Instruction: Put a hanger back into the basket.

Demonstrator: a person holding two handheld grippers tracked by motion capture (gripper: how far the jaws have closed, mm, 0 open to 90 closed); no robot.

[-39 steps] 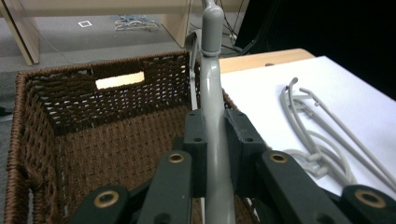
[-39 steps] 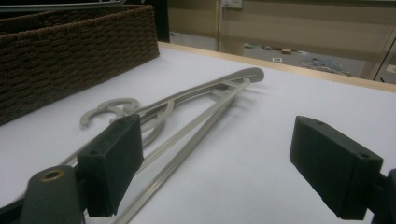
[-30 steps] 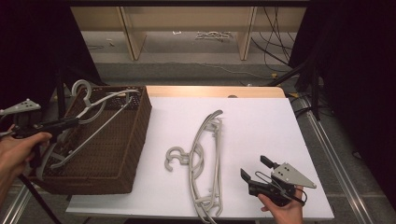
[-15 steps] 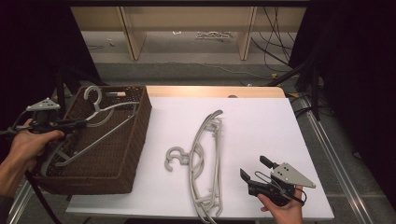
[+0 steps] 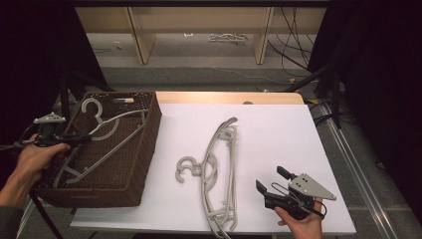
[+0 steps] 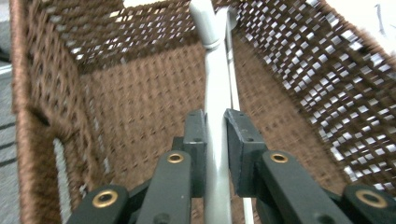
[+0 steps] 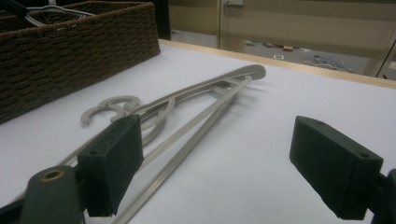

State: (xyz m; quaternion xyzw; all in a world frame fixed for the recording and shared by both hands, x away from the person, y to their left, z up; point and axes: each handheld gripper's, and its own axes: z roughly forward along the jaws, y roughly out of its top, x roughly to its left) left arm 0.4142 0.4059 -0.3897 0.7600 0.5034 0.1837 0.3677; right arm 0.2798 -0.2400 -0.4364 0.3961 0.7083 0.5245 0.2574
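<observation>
A grey plastic hanger (image 5: pixel 107 130) lies slanted inside the brown wicker basket (image 5: pixel 144 149) at the table's left, its hook toward the far end. My left gripper (image 5: pixel 82 139) reaches in over the basket's left rim and is shut on it. In the left gripper view the pads (image 6: pixel 240 140) press on the hanger's bar (image 6: pixel 215 70) on both sides, above the woven basket floor (image 6: pixel 140 93). Two more grey hangers (image 5: pixel 219 169) lie stacked on the white table, hooks pointing left. My right gripper (image 5: pixel 271 178) rests at the front right, open and empty (image 7: pixel 219 158), facing those hangers (image 7: pixel 196 100).
The white board (image 5: pixel 278 129) covers the table, with a wooden edge (image 5: pixel 224 97) at the back. A metal rail (image 5: pixel 358 164) runs along the right side. Beyond the table are shelf legs and loose cables on the floor. The basket wall (image 7: pixel 70 51) stands left of the right gripper.
My left hand has come down and moved right, lowering the held hanger deeper into the basket. The right gripper and the table hangers have stayed put.
</observation>
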